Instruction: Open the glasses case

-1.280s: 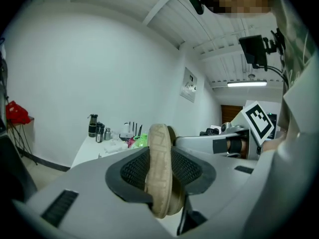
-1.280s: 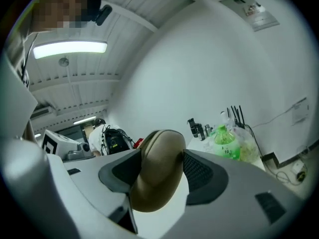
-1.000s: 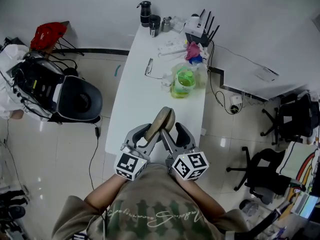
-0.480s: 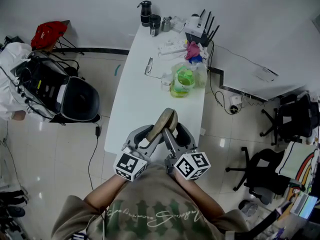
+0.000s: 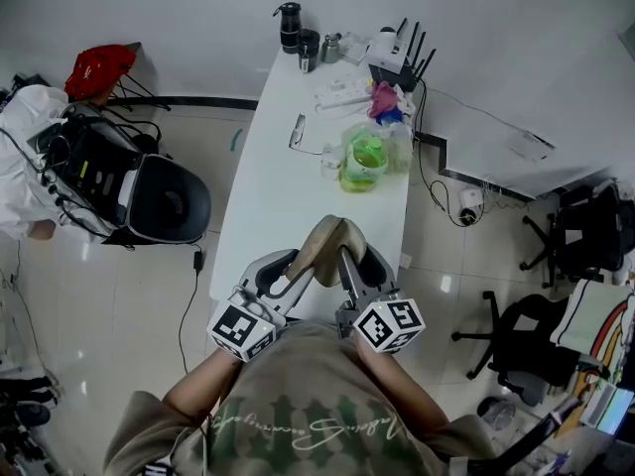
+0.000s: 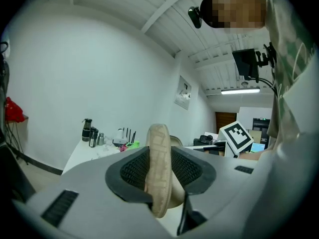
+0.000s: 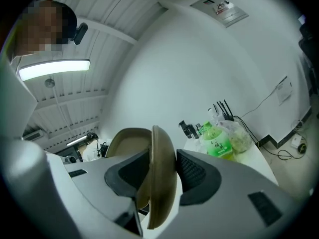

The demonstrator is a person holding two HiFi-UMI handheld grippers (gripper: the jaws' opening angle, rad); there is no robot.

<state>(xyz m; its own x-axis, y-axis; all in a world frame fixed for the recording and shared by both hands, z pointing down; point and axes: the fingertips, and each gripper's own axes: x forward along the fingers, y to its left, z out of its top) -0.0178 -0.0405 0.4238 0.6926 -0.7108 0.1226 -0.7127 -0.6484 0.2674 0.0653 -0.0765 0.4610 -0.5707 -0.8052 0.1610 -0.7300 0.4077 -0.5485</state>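
Gapes wider than a second ago: tan oval clamshell glasses case (image 5: pixel 325 244), held above near end of white table (image 5: pixel 268 186). Clamps one shell in left gripper (image 6: pixel 159 169) fingers, pinches the other in right gripper (image 7: pixel 159 176) fingers, just closing. Runs lengthwise away from both.

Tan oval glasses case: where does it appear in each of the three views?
Head view: the tan oval glasses case is at lower centre.
Left gripper view: case at bottom centre, edge-on.
Right gripper view: case at bottom centre, halves parted.
Shared landmark: router with black antennas.
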